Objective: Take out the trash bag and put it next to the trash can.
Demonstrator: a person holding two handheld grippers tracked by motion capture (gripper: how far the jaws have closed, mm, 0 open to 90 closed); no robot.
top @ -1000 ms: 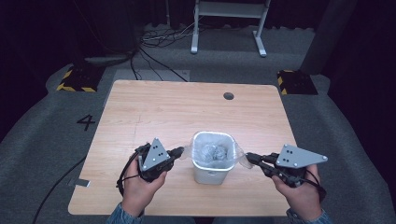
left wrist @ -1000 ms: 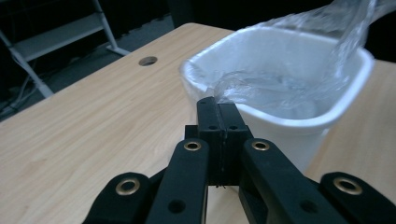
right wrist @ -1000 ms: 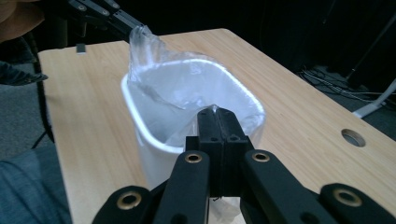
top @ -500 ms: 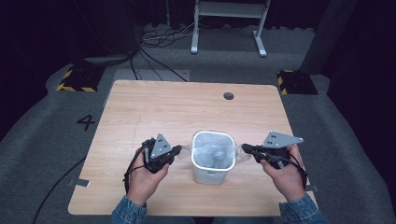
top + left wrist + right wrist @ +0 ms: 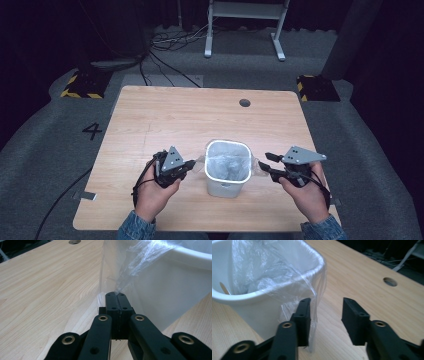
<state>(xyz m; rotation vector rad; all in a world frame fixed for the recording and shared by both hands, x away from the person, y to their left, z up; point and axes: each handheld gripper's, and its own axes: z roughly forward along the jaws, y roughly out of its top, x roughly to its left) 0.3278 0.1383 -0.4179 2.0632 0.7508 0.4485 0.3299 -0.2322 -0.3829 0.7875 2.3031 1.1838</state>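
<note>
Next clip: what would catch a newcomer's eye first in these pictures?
The white bin near the table's front edge stands out, with a clear plastic liner spilling over its rim. The left claw is shut on a fold of that liner on the bin's left side. On the bin's right side, the right claw has just been opening, liner film draped against one finger but not pinched.

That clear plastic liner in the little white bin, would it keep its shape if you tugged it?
Probably not. The plastic liner looks thin and crinkled and drapes loosely over the white bin, so it should stretch and flop. Pinched in the shut left gripper, it pulls into a taut streak. It likely weighs almost nothing.
</note>
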